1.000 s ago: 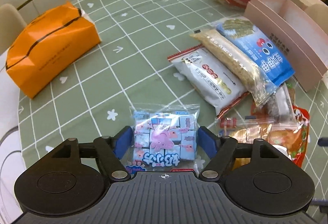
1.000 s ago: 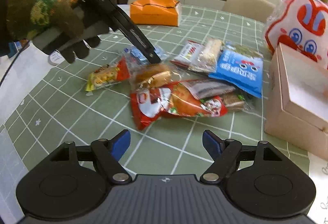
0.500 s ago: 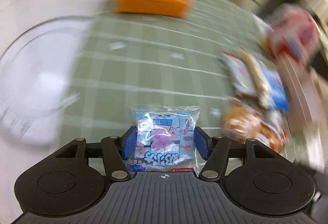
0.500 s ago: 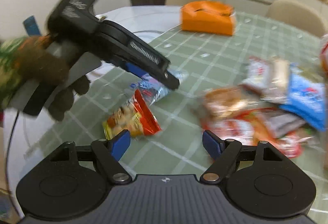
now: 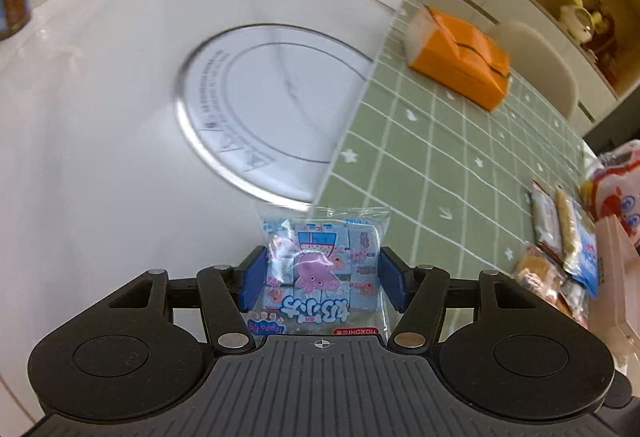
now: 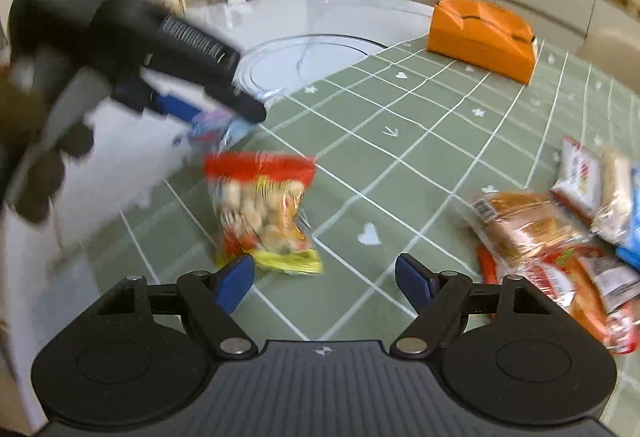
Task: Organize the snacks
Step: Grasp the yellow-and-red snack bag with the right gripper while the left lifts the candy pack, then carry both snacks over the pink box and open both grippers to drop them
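On a dining-room tabletop (image 5: 100, 165) half-covered by green cloth, the left gripper (image 5: 323, 279) pinches a slippery candy packet (image 5: 324, 273) at lower centre, liable to slip out mid-carry, while the right gripper (image 6: 325, 282) hangs spread, empty.

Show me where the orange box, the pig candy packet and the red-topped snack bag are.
orange box (image 6: 482, 37), right wrist view, front face.
pig candy packet (image 5: 320, 269), left wrist view, pink pig print.
red-topped snack bag (image 6: 260, 207), right wrist view, middle.

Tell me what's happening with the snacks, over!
Left gripper clamped on the pink pig candy bag. Right gripper open, empty, above the red-and-yellow snack bag. Nothing blocking it.
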`<act>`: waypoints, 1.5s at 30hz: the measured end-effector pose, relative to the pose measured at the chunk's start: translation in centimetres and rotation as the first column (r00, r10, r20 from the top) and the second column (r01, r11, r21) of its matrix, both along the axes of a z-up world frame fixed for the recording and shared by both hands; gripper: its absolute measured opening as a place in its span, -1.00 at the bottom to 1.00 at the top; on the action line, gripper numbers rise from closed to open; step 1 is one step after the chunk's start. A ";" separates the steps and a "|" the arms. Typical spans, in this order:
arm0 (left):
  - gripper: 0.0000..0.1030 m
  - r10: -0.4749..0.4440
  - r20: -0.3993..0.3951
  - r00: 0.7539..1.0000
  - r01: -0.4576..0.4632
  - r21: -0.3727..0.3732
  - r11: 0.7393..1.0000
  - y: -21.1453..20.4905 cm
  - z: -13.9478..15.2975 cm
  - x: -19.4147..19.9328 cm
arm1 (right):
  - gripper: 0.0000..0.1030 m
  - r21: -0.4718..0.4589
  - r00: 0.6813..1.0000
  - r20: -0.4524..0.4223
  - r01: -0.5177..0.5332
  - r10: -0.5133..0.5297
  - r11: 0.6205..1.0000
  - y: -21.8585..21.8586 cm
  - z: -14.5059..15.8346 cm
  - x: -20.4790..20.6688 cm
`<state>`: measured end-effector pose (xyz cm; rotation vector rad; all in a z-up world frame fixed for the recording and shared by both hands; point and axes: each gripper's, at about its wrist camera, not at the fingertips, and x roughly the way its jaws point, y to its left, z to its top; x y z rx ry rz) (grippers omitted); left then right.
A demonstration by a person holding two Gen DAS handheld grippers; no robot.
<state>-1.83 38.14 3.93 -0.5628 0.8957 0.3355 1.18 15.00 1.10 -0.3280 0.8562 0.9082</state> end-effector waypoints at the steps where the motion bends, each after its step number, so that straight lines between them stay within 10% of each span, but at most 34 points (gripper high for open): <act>1: 0.26 0.006 -0.002 1.000 -0.006 0.001 1.000 0.1 -0.1 -0.2 | 0.52 0.019 1.000 -0.016 -0.007 0.007 1.000 0.3 0.2 0.1; 7: 0.26 0.005 0.002 1.000 -0.005 -0.001 1.000 -0.2 0.1 -0.3 | 0.51 -0.061 0.973 0.133 -0.183 0.189 0.981 5.1 -1.5 -1.9; 12: 0.26 -0.027 0.008 1.000 0.027 0.006 1.000 -2.3 1.0 -0.5 | 0.07 -0.022 0.984 0.024 -0.179 0.179 0.984 3.4 -0.7 -0.4; 21: 0.26 -0.219 0.008 0.976 0.219 -0.040 0.975 -14.1 1.5 -0.4 | 0.04 -0.015 0.999 0.027 0.026 -0.026 1.000 -11.0 3.3 -1.1; 32: 0.26 -0.524 -0.031 0.851 0.519 -0.110 0.848 -34.1 0.2 -0.6 | 0.05 -0.061 0.940 0.109 0.330 -0.323 0.942 -30.8 5.2 -5.3; 45: 0.26 -0.566 0.104 0.818 0.571 -0.037 0.820 -42.5 4.8 1.8 | 0.05 0.108 0.853 0.265 0.436 -0.449 0.893 -39.6 11.5 -4.3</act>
